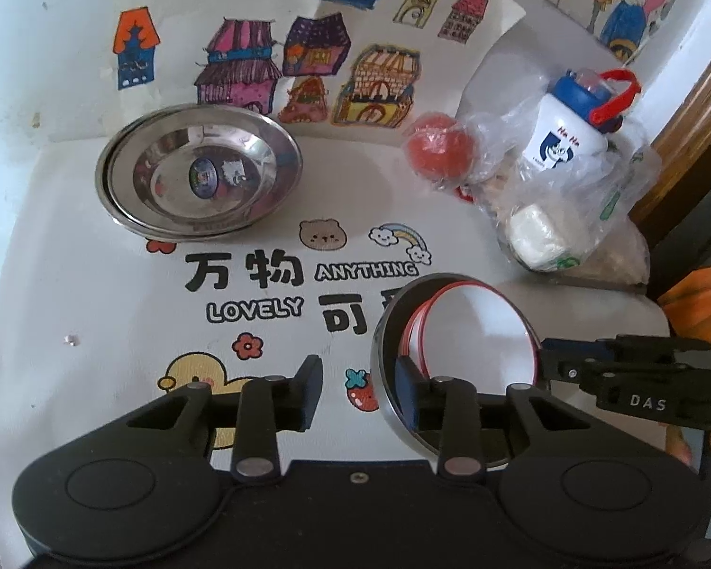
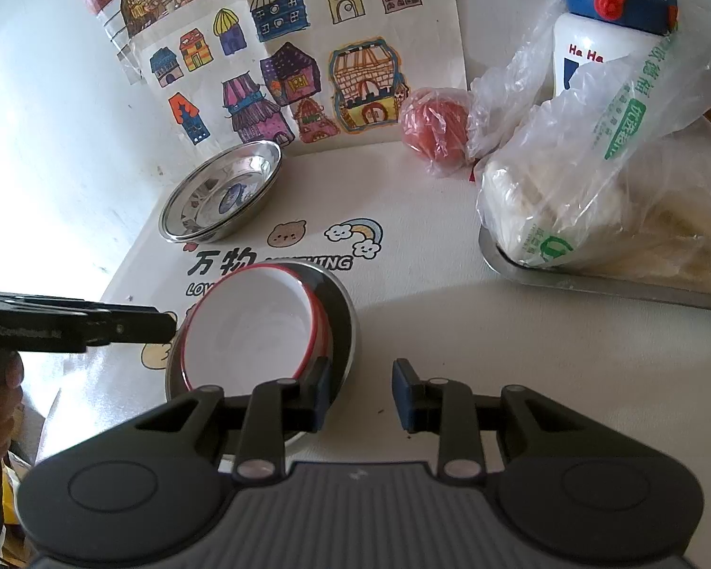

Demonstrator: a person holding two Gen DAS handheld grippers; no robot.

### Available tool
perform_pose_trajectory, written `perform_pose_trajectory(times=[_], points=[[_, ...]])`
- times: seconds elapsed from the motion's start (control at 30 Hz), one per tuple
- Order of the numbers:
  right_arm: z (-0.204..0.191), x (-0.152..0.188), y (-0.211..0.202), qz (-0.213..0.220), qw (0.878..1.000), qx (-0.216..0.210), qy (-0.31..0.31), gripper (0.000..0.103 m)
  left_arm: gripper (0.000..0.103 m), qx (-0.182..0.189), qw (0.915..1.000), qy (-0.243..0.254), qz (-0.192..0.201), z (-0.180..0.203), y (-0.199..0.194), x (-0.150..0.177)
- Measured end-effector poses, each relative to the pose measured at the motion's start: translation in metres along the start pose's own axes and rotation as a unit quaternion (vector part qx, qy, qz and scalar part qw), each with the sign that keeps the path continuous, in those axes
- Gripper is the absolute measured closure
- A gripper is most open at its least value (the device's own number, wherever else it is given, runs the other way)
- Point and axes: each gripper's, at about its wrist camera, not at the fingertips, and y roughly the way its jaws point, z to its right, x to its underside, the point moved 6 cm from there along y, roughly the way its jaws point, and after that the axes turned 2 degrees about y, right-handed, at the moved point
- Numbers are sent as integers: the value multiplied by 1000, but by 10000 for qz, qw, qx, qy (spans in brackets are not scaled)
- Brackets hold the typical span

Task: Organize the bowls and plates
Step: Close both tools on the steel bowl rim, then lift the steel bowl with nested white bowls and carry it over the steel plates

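Observation:
Stacked steel plates point(image 1: 199, 170) sit at the back left of the white table, also in the right wrist view point(image 2: 223, 194). A white bowl with a red rim point(image 1: 474, 327) rests tilted inside a steel bowl point(image 1: 388, 332); both show in the right wrist view, the white bowl point(image 2: 256, 327) and the steel bowl point(image 2: 343, 313). My left gripper point(image 1: 358, 391) is open, its right finger inside the steel bowl's rim. My right gripper point(image 2: 360, 393) is open, its left finger over the steel bowl's near edge.
A red ball in plastic wrap point(image 1: 438, 147), a white and blue bottle point(image 1: 569, 118) and bagged food point(image 2: 592, 189) on a steel tray point(image 2: 592, 282) crowd the right side. Paper drawings of houses point(image 1: 284, 47) lean at the back.

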Motion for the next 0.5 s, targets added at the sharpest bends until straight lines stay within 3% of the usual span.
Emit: perform_pose_trajectory(times=[0.2, 0.33, 0.5], points=[[-1, 0, 0, -19, 10000, -35, 46, 70, 75, 119, 9997, -81, -210, 1, 17, 2], [0, 0, 0, -44, 9999, -116, 117, 78, 88, 209, 9994, -82, -261, 4, 22, 3], [-1, 0, 0, -98, 9992, -282, 262, 89, 90, 228, 9995, -66, -212, 5, 22, 4]])
